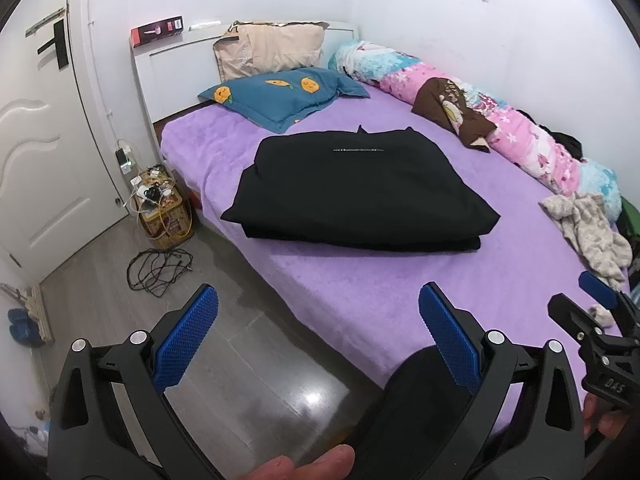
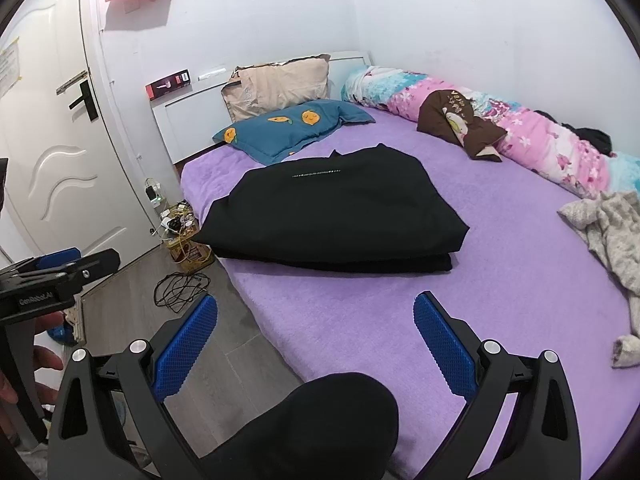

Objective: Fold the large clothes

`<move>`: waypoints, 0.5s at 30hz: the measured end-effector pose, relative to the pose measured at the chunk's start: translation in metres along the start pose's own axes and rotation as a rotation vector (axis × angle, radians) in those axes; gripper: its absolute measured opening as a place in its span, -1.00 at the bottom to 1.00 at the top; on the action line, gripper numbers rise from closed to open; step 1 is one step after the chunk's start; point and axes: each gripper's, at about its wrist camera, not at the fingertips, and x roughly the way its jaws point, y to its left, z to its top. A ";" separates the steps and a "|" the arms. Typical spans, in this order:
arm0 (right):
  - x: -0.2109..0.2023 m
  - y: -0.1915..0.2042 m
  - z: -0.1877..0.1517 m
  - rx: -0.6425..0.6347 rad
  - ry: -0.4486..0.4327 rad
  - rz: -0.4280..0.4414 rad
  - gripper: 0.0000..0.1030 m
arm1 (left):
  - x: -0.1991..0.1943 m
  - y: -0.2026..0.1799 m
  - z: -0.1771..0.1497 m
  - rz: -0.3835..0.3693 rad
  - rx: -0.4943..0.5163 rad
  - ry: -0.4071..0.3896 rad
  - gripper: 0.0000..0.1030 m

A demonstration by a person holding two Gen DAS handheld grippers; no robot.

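Note:
A large black garment lies folded into a flat rectangle in the middle of the purple bed; it also shows in the right wrist view. My left gripper is open and empty, held back above the bed's near edge and the floor. My right gripper is open and empty, also held back from the garment above the bed's near edge. The right gripper shows at the right edge of the left wrist view, and the left one at the left edge of the right wrist view.
A blue pillow and a beige pillow lie at the headboard. A rolled pink quilt runs along the wall. A grey-beige garment lies crumpled at the right. Cables and a cluttered box sit on the floor by the door.

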 end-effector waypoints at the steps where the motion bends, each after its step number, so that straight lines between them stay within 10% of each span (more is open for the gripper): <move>1: 0.000 0.001 0.000 -0.004 -0.002 -0.002 0.88 | 0.000 0.000 0.000 -0.001 0.000 -0.001 0.88; 15: -0.001 0.003 -0.001 -0.007 -0.006 0.001 0.88 | -0.001 0.001 -0.001 0.006 -0.010 -0.002 0.88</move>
